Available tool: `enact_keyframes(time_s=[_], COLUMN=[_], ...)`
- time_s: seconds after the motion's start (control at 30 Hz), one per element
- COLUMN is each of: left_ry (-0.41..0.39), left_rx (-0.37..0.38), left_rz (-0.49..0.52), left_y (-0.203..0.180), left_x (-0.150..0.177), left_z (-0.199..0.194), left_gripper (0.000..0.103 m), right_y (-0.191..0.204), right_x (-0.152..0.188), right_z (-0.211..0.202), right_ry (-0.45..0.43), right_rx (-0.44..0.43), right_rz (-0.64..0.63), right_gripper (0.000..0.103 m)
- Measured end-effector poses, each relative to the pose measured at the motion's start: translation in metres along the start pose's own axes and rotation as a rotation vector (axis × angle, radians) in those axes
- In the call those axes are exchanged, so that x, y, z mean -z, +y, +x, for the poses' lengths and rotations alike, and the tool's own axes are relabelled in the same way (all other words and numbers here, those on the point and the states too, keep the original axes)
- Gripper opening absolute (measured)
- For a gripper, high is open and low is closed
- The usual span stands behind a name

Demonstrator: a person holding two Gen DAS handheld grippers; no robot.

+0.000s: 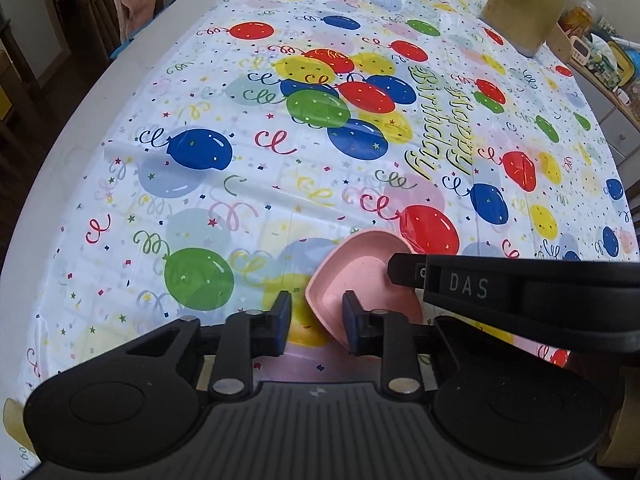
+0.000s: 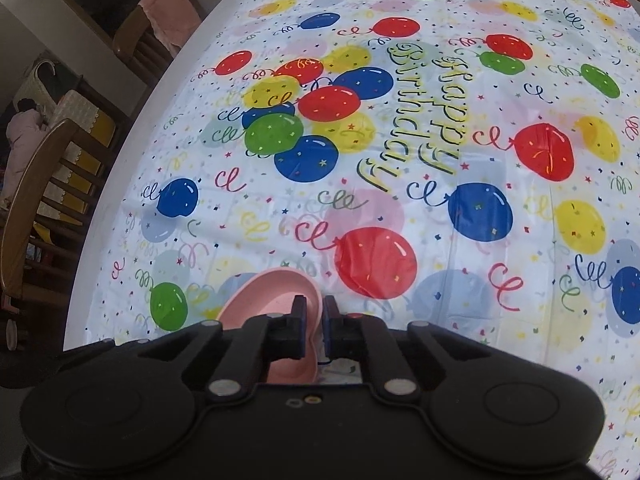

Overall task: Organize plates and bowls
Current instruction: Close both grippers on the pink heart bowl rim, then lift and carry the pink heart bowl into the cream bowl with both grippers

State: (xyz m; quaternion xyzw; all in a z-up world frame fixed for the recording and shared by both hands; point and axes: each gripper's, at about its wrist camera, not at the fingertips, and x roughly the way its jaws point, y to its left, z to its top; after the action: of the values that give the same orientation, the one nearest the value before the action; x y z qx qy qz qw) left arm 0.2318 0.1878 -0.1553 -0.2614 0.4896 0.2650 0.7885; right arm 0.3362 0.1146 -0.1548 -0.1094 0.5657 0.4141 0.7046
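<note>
Balloon tablecloth (image 1: 280,184): pink dish (image 1: 360,276) half-hidden; right gripper (image 2: 316,316) pinching rim, left gripper (image 1: 316,316) straddling rim, grip unclear

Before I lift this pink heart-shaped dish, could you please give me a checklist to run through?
1. Right claw shut on pink heart-shaped plastic dish rim: ok.
2. Left claw clamped on the rim too: not ok, rim sits between its fingers, gap showing.
3. Dish empty: ok.
4. Dish off the balloon-print tablecloth: cannot tell.
5. Place to stack it: cannot tell, no other plates or bowls in view.
</note>
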Motion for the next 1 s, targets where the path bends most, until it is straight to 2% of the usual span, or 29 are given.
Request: enact_keyframes(time_s=[0.13, 0.47, 1.0], left_ry=[0.003, 0.003, -0.032], left_rx=[0.009, 0.025, 0.104], left_rz=[0.005, 0.045, 0.192], left_y=[0.001, -0.011, -0.061], left_x=[-0.001, 0.009, 0.052], left_z=[0.000, -0.028, -0.122], left_gripper=[0.010, 0.009, 0.009], right_y=[0.000, 0.003, 0.000], right_x=[0.002, 0.012, 0.061], right_z=[-0.001, -0.020, -0.124], right_ry=[-0.010, -0.019, -0.101], right_rx=[-0.006, 0.016, 0.035], right_rz=[0.002, 0.015, 0.058], right_gripper=[0.002, 0.001, 0.001])
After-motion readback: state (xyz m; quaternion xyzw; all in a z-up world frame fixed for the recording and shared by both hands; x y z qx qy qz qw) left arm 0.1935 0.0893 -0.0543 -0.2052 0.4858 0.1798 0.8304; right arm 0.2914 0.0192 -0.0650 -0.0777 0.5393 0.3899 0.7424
